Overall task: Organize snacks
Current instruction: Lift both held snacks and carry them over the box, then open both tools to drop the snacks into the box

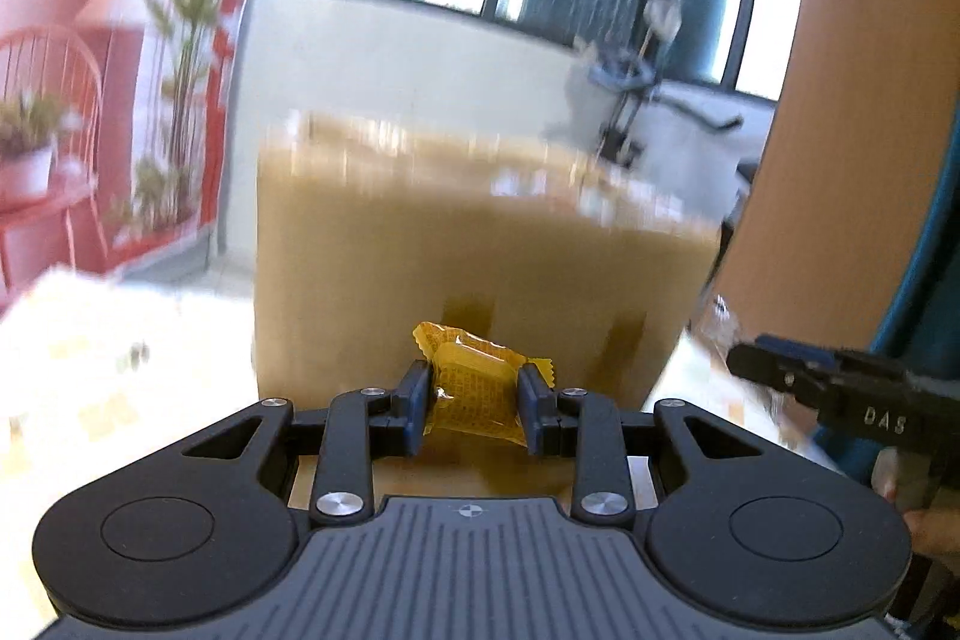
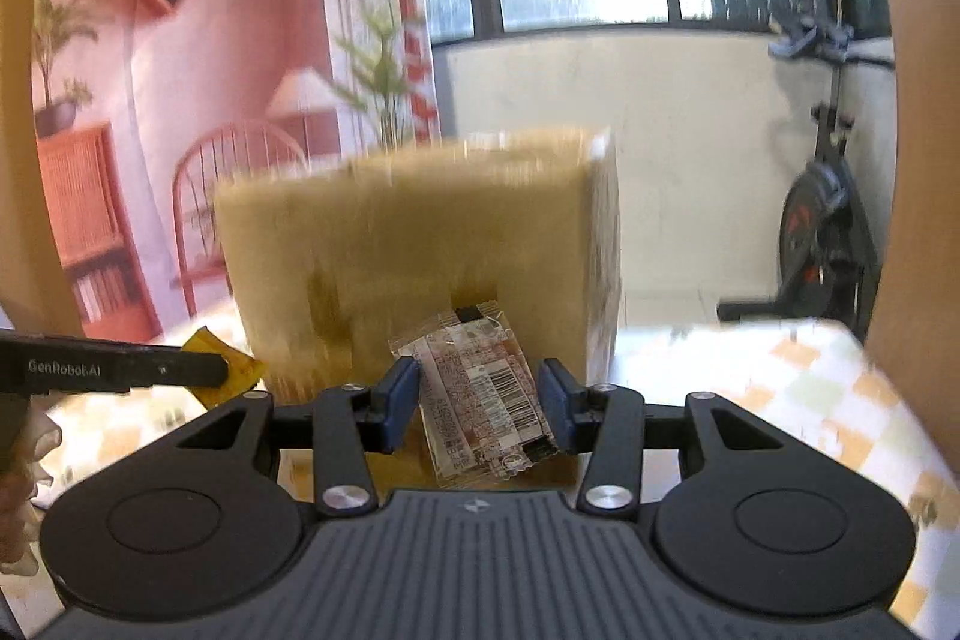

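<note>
Your left gripper [image 1: 474, 403] squeezes a small yellow snack packet [image 1: 477, 388]. Both blue pads [image 1: 416, 403] press on its sides, so the packet is held tight and hangs in the air in front of the brown cardboard box [image 1: 480, 244].

Your right gripper [image 2: 480, 403] has a clear snack packet [image 2: 480, 391] with red print and a barcode between its jaws. The packet sits tilted. The right pad touches it, and the left pad [image 2: 399, 400] is just beside it. The jaws have closed in on it, and the packet is up off the table, so it is held.

The box [image 2: 414, 250] stands on the table [image 2: 798, 388], which has a white cloth with pale yellow squares. The box looks blurry. Both packets are in front of its near side.

From the right camera you can see the left gripper's finger [image 2: 114, 370] by the table's left edge, with the yellow packet [image 2: 234, 370] poking out.
</note>
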Demonstrator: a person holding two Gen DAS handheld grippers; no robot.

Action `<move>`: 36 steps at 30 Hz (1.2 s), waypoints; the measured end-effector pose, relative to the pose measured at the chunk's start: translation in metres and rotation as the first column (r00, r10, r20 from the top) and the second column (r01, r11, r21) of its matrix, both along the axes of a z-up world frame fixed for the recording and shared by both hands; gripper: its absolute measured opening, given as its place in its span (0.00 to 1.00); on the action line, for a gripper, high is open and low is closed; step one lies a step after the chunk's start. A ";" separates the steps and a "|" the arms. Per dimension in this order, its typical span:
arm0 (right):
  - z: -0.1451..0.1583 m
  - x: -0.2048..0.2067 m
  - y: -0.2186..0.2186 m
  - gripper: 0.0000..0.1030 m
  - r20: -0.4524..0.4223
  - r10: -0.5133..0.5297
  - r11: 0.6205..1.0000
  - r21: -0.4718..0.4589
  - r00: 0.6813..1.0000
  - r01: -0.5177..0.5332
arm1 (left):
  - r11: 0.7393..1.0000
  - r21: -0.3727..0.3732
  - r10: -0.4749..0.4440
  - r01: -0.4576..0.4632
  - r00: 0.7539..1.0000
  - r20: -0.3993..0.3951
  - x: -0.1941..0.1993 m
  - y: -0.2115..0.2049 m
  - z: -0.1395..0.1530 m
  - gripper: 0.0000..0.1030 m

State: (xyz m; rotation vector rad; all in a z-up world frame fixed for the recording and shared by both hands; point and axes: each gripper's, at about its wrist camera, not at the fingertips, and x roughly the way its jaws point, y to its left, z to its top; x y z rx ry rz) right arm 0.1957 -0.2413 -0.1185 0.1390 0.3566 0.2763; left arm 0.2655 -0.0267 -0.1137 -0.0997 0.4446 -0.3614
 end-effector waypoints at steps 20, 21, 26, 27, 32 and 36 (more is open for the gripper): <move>0.084 0.166 0.037 0.46 0.014 -0.059 0.994 -0.091 0.998 0.060 | 0.988 0.128 0.088 -0.090 0.996 0.019 0.140 -0.026 0.068 0.49; 0.082 0.174 0.038 0.48 -0.009 -0.057 0.993 -0.104 0.998 0.056 | 0.987 0.130 0.097 -0.097 0.995 0.012 0.139 -0.022 0.069 0.60; 0.075 0.187 0.046 0.62 -0.100 -0.032 0.977 -0.213 0.994 0.010 | 0.982 0.158 0.095 -0.100 0.995 0.038 0.126 -0.012 0.081 0.80; 0.075 0.183 0.048 0.69 -0.090 -0.024 0.974 -0.227 0.996 0.003 | 0.981 0.163 0.099 -0.104 0.994 0.042 0.126 -0.010 0.082 0.85; 0.079 0.162 0.045 0.77 -0.084 -0.040 0.977 -0.212 0.996 0.021 | 0.983 0.151 0.098 -0.104 0.994 0.045 0.108 0.000 0.096 0.90; 0.093 0.143 0.037 0.90 -0.057 -0.055 0.985 -0.166 0.997 0.044 | 0.975 0.177 0.124 -0.137 0.989 0.084 0.088 0.000 0.108 0.91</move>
